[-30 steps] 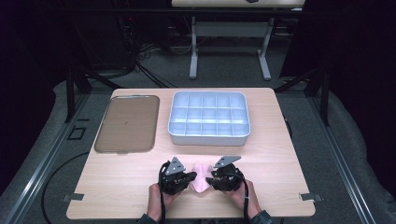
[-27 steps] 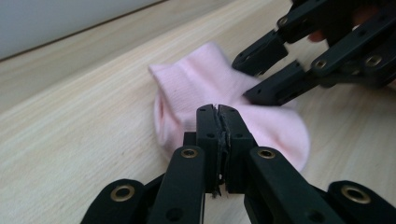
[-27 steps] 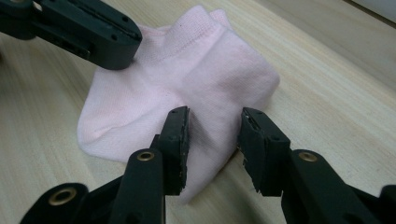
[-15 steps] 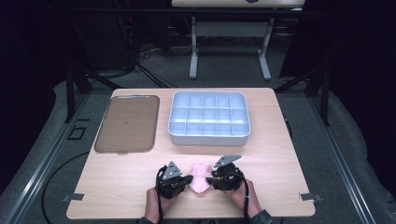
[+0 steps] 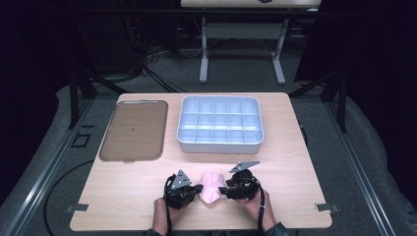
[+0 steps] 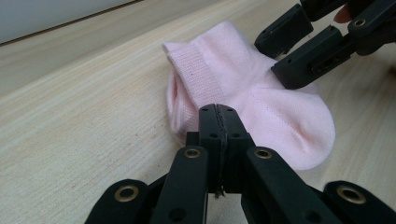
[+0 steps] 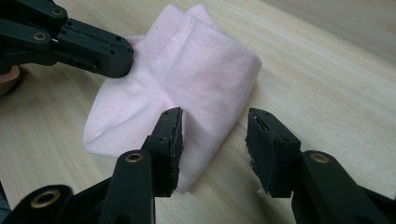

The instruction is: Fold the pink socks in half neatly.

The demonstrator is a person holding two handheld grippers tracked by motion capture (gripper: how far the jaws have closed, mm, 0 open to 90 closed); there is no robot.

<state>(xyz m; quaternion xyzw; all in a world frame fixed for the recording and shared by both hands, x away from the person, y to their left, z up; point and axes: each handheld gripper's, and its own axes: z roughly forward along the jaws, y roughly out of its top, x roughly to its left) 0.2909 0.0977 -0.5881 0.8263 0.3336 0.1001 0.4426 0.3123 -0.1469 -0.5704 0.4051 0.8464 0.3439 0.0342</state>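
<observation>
Showing close up, right gripper (image 7: 215, 140) jaws straddle sock (image 7: 196, 74) edge.

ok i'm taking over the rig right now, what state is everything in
Left gripper: jaws shut at the near edge of the pink sock; whether fabric is pinched is hard to tell.
Right gripper: jaws have just been opening, now apart, with the sock's edge between them, pads not pressing.
The sock lies folded on the table, between both grippers.
The compartment tray and the flat brown tray hold nothing I can see.
Left to do, probably: move the sock into a tray.
</observation>
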